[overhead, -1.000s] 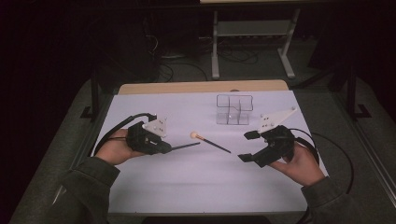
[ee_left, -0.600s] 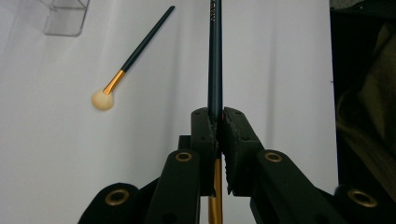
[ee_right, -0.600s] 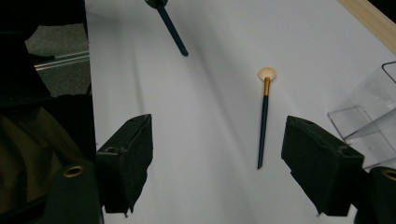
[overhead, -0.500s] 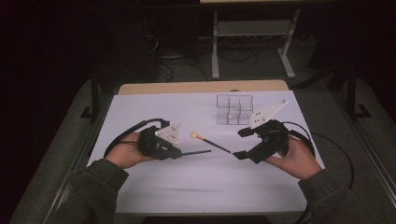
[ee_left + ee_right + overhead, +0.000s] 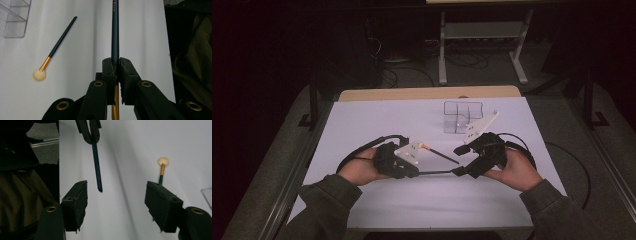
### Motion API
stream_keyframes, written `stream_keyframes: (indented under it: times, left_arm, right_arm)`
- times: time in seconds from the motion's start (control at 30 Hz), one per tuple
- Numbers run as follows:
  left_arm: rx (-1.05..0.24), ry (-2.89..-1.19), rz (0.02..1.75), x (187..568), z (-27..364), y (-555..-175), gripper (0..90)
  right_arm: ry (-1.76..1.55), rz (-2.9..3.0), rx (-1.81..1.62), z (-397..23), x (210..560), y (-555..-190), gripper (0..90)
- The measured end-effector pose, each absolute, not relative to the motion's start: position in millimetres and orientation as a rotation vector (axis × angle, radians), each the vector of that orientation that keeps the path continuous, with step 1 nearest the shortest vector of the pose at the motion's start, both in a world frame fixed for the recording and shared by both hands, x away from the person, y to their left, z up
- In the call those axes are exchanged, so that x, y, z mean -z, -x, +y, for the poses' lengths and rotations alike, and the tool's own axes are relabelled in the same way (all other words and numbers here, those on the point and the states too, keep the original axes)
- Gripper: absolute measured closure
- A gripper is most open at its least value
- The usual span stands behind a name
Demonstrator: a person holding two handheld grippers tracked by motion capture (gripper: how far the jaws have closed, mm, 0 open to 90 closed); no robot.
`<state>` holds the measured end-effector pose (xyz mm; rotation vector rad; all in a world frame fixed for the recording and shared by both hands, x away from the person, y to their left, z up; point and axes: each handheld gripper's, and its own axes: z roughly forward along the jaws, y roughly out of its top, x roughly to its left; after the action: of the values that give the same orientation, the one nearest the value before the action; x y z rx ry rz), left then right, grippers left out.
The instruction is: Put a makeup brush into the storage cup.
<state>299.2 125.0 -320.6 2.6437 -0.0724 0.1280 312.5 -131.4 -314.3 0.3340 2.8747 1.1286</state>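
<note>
On the white tabletop, left of the clear organizer, the left gripper rests in the person's left hand. Its jaws are clamped on a dark-handled brush, gripping near the gold ferrule, with the handle pointing away toward the right gripper. In the left gripper view the handle runs straight up from between the closed pads. A second brush, with a pale round head and gold ferrule, lies flat on the tabletop just in front of the organizer, between the two grippers and touching neither. To the right, below the organizer, the right gripper sits in the person's right hand. Its jaws stand apart and have just been closing; the tip of the held brush hangs just ahead of their gap, not yet between the pads and untouched by either. The second brush shows beyond the right-hand pad.
</note>
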Motion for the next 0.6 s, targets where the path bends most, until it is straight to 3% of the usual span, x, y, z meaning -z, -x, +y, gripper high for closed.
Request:
stream_keyframes:
  times: [0.6]
  left_arm:
    - [-0.125,-2.669,-0.131,330,106,-293,83.2]
  right_arm:
    - [-0.281,2.983,-1.143,-112,337,-313,47.2]
